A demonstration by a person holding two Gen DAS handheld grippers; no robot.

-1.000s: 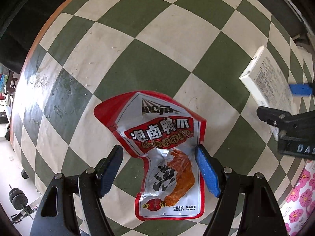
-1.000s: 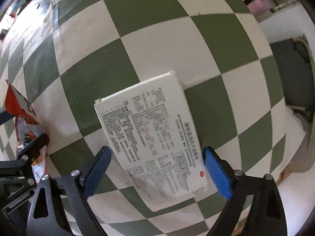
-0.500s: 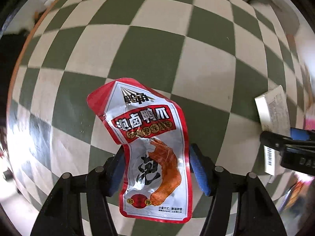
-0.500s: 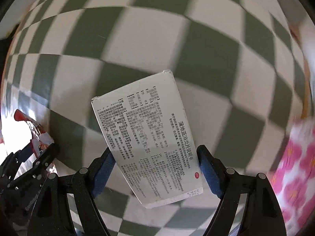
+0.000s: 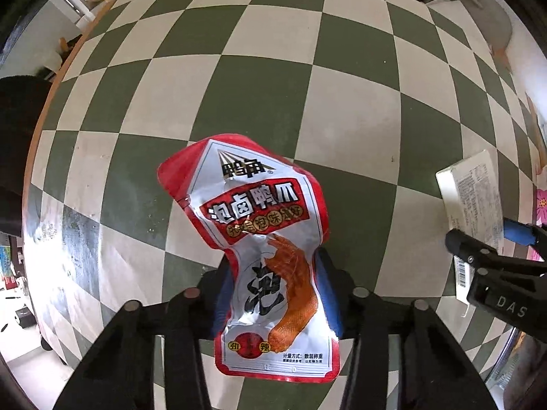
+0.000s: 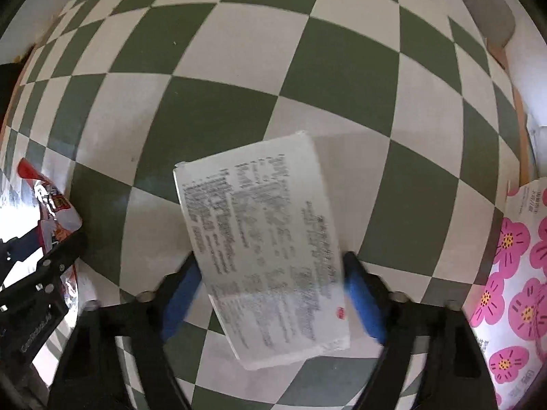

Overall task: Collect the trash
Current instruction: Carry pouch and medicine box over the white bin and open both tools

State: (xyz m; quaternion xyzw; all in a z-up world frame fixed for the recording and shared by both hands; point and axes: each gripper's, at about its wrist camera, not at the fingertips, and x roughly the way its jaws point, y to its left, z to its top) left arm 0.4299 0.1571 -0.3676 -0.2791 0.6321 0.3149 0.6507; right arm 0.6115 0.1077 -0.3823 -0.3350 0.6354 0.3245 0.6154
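Though blurred, the box's (image 6: 266, 249) print shows; claw pads (image 6: 362, 300) half hidden.

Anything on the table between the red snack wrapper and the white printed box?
No. In the left wrist view, only bare green-and-white checkered tablecloth lies between the red and silver snack wrapper and the white printed cardboard box.

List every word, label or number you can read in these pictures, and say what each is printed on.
"鸭角": brand at the top of the snack packet.
"泡卤鸭爪": red band on the same packet.
"泡": big black character beside the orange claw picture.
"计量方式: 散装称重": small print at the packet's foot.
"DAS": right gripper, cut off at the frame edge.
White box: dense print and barcode, too blurred to read.
Flowered bag: print too small.
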